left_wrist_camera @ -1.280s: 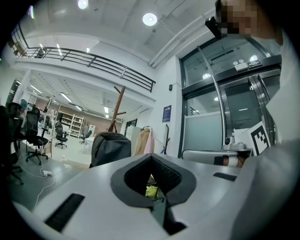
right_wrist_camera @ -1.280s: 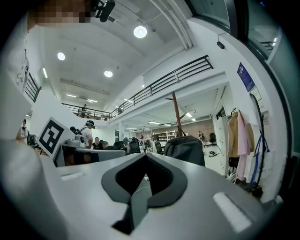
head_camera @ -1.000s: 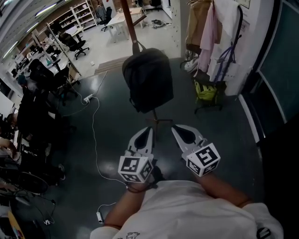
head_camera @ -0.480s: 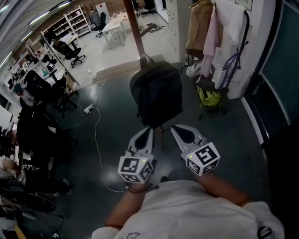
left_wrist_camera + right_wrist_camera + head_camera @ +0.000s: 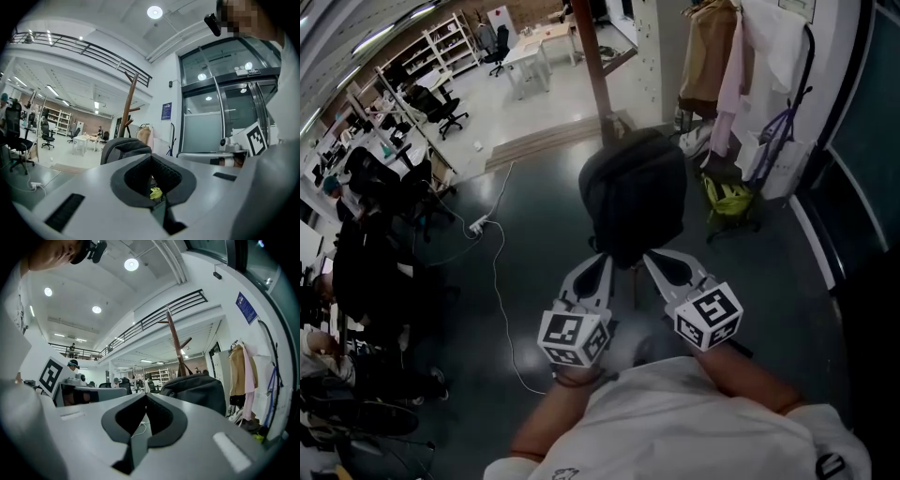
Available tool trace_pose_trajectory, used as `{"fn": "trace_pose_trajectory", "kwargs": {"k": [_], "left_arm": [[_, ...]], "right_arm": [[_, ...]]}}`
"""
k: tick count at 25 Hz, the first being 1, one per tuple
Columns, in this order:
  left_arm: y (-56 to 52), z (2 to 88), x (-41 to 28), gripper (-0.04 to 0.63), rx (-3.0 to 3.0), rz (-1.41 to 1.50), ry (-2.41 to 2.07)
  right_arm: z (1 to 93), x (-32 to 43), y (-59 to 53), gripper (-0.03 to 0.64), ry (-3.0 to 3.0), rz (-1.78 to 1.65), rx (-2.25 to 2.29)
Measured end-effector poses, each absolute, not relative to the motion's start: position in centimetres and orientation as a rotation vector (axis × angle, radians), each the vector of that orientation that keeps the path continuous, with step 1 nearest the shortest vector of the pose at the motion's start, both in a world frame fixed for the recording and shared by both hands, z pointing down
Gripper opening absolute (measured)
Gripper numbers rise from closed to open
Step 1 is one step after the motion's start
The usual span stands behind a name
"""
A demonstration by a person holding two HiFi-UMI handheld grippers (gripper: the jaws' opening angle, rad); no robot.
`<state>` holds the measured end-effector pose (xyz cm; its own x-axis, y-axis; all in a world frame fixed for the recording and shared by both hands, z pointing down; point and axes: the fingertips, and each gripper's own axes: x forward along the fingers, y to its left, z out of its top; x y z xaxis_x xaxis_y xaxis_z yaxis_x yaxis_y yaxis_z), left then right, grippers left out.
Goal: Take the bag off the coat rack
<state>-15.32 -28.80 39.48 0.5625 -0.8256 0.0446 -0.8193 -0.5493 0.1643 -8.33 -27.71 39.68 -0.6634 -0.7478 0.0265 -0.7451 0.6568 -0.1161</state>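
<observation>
A black backpack [image 5: 633, 197] hangs by its top loop on a brown wooden coat rack [image 5: 592, 56]. Its lower edge sits just beyond both gripper tips in the head view. My left gripper [image 5: 602, 260] and my right gripper [image 5: 653, 258] are side by side below it, both shut with nothing between their jaws. The left gripper view has the backpack [image 5: 123, 147] and the coat rack [image 5: 127, 108] ahead, past the left gripper [image 5: 151, 156]. In the right gripper view the backpack [image 5: 197, 390] hangs to the right of the right gripper [image 5: 146, 394], under the coat rack [image 5: 174, 343].
A second rack with coats [image 5: 722, 56] stands at the back right, with a yellow-green bag [image 5: 727, 197] on the floor beneath. A white cable [image 5: 497, 272] trails across the dark floor. Office chairs [image 5: 375, 178] crowd the left. A glass door [image 5: 862, 141] lines the right side.
The backpack and coat rack have come nearer and shifted right in the head view; the bag's bottom now reaches the gripper tips. Both grippers stay shut.
</observation>
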Motion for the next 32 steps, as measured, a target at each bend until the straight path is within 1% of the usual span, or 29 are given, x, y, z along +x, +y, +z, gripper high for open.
{"fn": "trace_pose_trajectory", "kwargs": {"k": [4, 12, 19, 32], "left_arm": [[-30.1, 39.9, -15.8, 0.006, 2.624, -0.039, -1.406], [-34.8, 39.9, -14.6, 0.006, 2.588, -0.058, -1.429], [-39.7, 38.8, -13.6, 0.006, 2.568, -0.084, -1.484], [-47.2, 37.7, -15.0, 0.006, 2.485, -0.132, -1.630]], "right_arm": [[39.9, -8.5, -29.4, 0.003, 2.827, -0.183, -1.293], [39.7, -7.4, -34.3, 0.003, 2.855, -0.201, -1.223], [38.0, -6.7, -40.2, 0.005, 2.891, -0.135, -1.151], [35.4, -6.6, -50.6, 0.013, 2.930, -0.086, -1.031]]}}
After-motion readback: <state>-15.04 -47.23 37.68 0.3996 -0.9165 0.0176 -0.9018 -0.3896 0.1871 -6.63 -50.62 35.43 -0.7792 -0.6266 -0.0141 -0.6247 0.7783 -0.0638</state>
